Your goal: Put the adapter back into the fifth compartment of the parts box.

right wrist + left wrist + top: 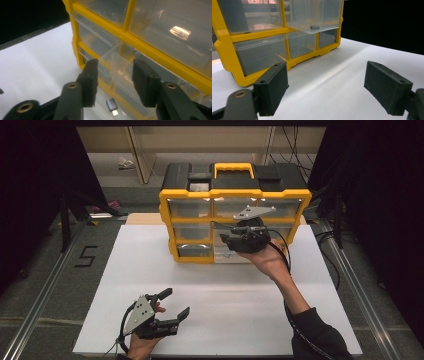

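A yellow and black organizer (168, 220) with clear drawers stands at the back middle of the white table (210, 305). My right gripper (231, 241) is up against its right column. In the right gripper view the right gripper (115, 72) has its jaws half closed on the front of a pulled-out clear drawer (116, 63). Below it a small black item (111, 104) lies in a lower drawer. My left gripper (176, 302) hovers open near the table's front left, holding nothing. In the left gripper view the left gripper (325, 85) faces the organizer (227, 50), where a dark disc (314, 27) lies in the pulled-out drawer (322, 15).
Bare white table stretches between the organizer and the front edge. Metal rails (45, 290) run along both sides of the table. Black cables (292, 315) trail from the right gripper along the person's forearm.
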A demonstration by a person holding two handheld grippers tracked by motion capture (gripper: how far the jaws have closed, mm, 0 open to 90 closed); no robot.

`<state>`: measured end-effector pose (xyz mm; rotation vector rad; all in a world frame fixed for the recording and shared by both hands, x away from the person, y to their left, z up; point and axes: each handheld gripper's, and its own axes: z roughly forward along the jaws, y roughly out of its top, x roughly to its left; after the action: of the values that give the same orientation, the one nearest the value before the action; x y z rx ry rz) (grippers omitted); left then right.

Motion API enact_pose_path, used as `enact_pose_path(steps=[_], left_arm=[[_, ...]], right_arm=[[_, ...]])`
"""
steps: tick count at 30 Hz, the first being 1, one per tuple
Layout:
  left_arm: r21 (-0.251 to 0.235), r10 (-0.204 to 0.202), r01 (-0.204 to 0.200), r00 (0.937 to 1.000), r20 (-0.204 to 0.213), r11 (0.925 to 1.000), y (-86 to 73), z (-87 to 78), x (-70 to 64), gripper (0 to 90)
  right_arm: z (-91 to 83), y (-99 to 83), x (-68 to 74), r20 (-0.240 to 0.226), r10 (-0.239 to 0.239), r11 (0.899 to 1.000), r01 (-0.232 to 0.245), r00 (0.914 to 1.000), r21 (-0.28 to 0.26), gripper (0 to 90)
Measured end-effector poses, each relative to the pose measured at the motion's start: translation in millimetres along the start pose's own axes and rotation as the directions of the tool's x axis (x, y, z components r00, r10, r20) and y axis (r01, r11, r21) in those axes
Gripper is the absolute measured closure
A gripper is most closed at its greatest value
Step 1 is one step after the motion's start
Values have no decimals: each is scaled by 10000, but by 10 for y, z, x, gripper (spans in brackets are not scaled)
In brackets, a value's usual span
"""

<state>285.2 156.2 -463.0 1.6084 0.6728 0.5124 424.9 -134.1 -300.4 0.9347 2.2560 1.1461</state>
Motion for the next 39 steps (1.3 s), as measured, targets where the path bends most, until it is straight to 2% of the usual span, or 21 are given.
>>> enact_pose_path(steps=[7,14,23,39], left_arm=[[2,6,-6,10000,5,10000,1,-2,-2,186],[7,-5,5,10000,12,10000,0,1,-3,186],[31,-44,44,10000,22,10000,-3,5,-7,186],[47,-42,42,10000,28,10000,-5,6,-7,186]], right_arm=[[-49,6,65,-85,-115,9998,114,9999,-161,459],[-108,-42,68,-47,-177,9989,175,9998,-436,398],[-208,-167,134,-247,-191,9953,167,9995,-955,364],[-310,-330,233,-545,-206,9897,126,9983,-1424,337]])
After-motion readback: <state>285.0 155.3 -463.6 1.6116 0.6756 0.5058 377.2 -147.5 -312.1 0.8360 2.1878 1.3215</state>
